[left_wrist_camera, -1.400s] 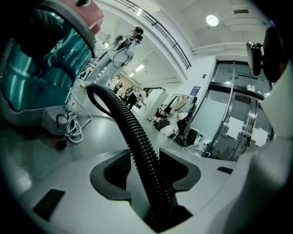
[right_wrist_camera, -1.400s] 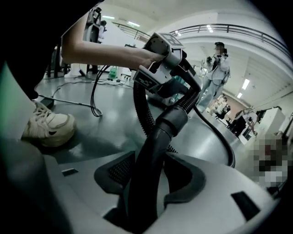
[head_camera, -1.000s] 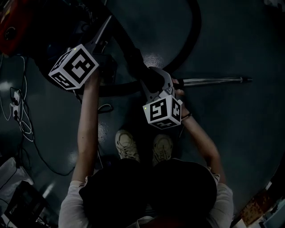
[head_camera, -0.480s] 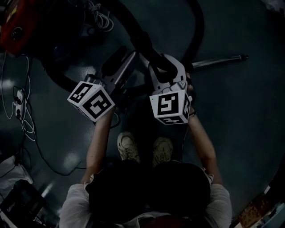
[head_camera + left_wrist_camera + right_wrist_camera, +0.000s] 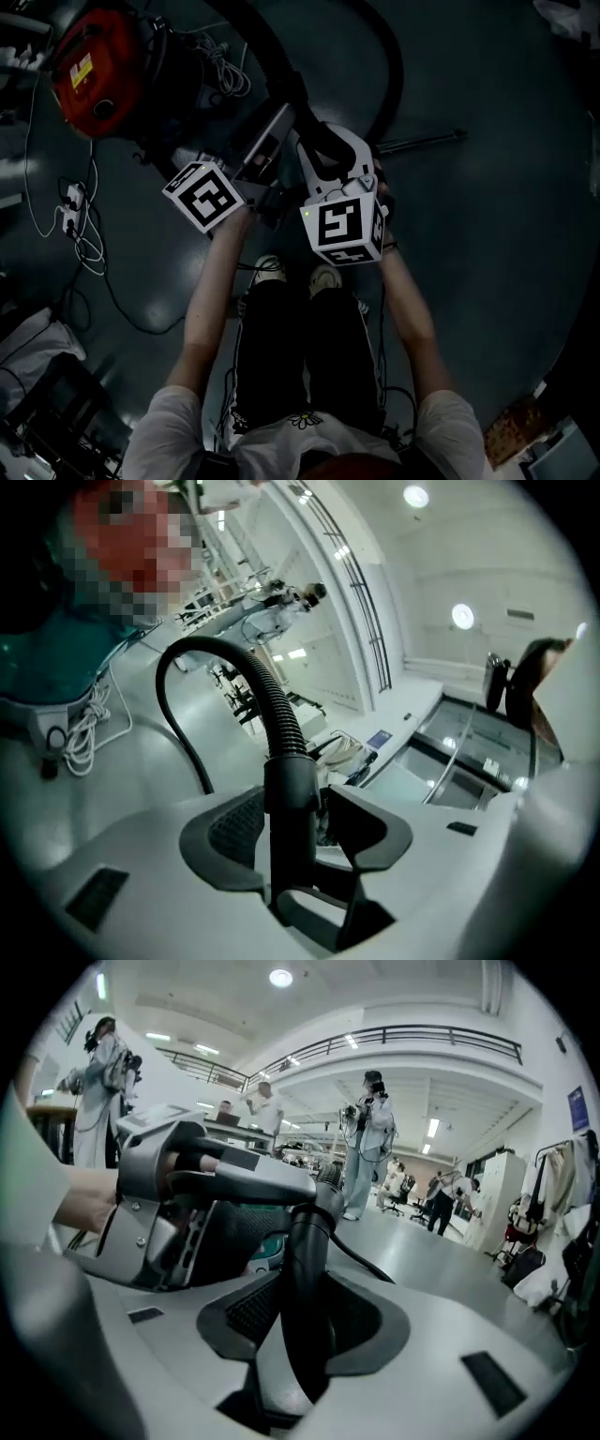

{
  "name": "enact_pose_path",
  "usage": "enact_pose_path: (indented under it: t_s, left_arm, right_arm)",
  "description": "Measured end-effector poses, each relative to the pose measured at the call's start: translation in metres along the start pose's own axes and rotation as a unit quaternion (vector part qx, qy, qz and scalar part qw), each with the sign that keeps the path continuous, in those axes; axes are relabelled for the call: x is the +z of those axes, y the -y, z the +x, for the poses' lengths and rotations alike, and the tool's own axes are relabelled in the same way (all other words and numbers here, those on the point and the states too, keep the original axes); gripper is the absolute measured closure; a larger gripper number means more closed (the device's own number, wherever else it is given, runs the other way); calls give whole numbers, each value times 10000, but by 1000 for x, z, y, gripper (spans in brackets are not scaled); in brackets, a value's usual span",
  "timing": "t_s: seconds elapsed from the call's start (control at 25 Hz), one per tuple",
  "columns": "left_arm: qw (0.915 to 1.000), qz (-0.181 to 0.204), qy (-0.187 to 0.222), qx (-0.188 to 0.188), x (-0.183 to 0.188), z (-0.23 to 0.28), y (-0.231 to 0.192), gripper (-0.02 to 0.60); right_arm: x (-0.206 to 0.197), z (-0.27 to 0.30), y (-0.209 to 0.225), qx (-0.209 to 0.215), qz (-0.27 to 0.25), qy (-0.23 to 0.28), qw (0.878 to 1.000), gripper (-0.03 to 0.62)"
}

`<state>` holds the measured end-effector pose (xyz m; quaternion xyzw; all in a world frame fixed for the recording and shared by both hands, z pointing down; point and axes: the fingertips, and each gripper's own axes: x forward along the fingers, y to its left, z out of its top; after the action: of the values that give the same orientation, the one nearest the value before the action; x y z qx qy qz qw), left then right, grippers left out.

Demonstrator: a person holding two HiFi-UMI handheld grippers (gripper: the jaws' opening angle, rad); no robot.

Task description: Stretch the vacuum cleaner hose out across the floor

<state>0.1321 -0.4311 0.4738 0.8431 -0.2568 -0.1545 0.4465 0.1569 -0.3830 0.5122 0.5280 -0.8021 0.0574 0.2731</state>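
While one hose (image 5: 272, 70) arcs through upper centre, two clench it: left hand-held gripper (image 5: 298, 829); right hand-held gripper (image 5: 300, 1321), jaws just closing tighter. One vacuum cleaner (image 5: 98, 70), upper left. Both grippers lifted since earlier.

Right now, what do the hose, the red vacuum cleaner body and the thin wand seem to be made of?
Hose: black ribbed plastic, matte, probably flexible; it curves. Vacuum cleaner body: red smooth plastic, likely; rounded moulded shell. Wand: metal, apparently; pale, straight, shiny.
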Motion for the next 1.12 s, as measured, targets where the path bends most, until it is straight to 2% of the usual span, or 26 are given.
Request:
enact_pose_path:
  t_s: [0.08, 0.2, 0.28, 0.4, 0.56, 0.68, 0.84, 1.0, 1.12]
  left_arm:
    - [9991, -393, -82, -157, 8, 7, 23, 386]
    - [9961, -703, -167, -512, 25, 12, 56, 380]
    - [9941, -849, -271, -615, 35, 15, 78, 377]
    - [9945, -827, -414, -490, 58, 15, 126, 377]
    - [9928, -980, -117, -685, 104, 3, 208, 377]
    - [9914, -984, -132, -850, 129, -10, 277, 379]
    - [9867, -911, -316, -1309, 161, -28, 378, 379]
    - [9739, -918, -336, -2049, 187, -50, 476, 379]
    - [9671, -842, -431, -2361, 195, -73, 535, 379]
  right_arm:
    - [26, -18, 1, 260, 203, -104, 9994, 430]
    - [62, -37, 2, 527, 428, -212, 9975, 430]
    - [81, -51, 7, 596, 528, -371, 9961, 430]
    - [123, -82, 16, 677, 730, -461, 9940, 430]
    - [196, -134, 21, 840, 1043, -351, 9904, 430]
    - [250, -187, 19, 1005, 1415, -207, 9846, 429]
    - [321, -264, 23, 1065, 1689, 141, 9798, 428]
    - [380, -340, 26, 952, 1637, 558, 9803, 428]
    - [412, -391, 18, 722, 1677, 846, 9795, 428]
